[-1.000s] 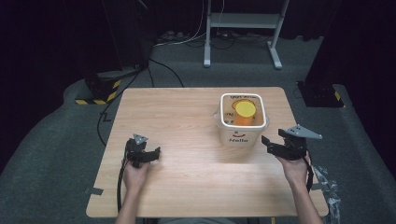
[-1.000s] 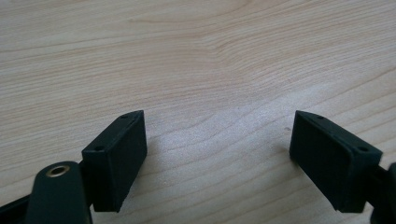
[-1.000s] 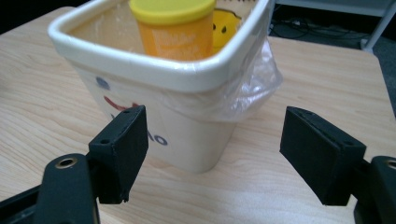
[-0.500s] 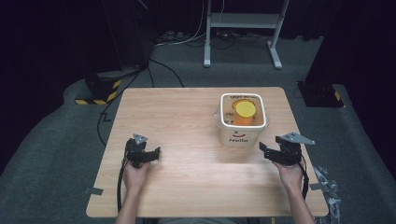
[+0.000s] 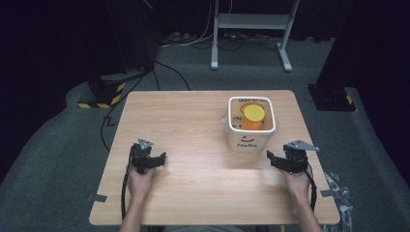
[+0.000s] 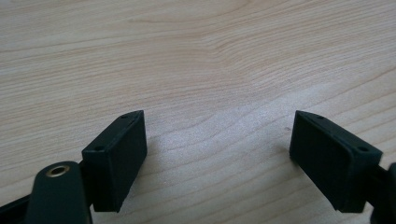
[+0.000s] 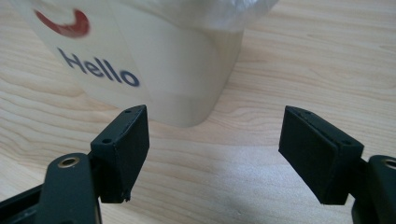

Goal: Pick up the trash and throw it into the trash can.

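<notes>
both tools spread and empty: left gripper (image 5: 159, 161) low over the light wooden table (image 5: 193, 125), right gripper (image 5: 270, 159) beside the white plastic "hello" tub (image 5: 246, 141) at mid-right holding an orange-capped cylinder (image 5: 253, 114), so looks like approach, next line up on the tub.

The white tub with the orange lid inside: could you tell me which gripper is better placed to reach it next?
Probably the right gripper: it sits beside the tub, jaws apart. The left gripper faces bare table.

light: table (image 5: 193, 121) bright, surroundings dark | blur: tub (image 7: 154, 56) (near)
</notes>
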Available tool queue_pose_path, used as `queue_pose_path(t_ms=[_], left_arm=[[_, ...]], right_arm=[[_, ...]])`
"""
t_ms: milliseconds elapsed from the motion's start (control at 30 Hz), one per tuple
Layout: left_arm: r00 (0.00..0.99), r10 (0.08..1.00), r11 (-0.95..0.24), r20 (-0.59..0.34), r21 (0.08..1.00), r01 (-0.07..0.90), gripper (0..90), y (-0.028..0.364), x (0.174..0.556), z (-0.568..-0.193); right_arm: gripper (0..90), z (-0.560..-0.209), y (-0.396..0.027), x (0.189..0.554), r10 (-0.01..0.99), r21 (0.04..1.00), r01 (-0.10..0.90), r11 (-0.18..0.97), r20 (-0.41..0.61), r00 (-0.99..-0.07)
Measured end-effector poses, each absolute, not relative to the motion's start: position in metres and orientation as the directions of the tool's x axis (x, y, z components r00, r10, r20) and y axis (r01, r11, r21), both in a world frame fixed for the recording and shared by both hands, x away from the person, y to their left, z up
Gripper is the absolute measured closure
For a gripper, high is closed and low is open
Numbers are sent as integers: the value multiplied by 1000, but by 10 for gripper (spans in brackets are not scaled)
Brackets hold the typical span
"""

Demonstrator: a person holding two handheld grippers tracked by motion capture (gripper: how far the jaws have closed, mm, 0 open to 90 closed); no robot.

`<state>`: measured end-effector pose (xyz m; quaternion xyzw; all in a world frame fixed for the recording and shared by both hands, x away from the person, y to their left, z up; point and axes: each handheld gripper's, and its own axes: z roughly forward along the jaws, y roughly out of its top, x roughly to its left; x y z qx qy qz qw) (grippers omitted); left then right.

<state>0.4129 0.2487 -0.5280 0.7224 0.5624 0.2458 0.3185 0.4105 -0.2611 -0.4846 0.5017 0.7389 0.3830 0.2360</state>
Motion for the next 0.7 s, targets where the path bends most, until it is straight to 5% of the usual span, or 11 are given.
queue_pose_path(t_ms=[700], left_arm=[[246, 969, -165, -3, 737, 656, 192, 249, 413, -528]], right_arm=[[228, -522, -257, 429, 933, 715, 651, 254, -6, -359]])
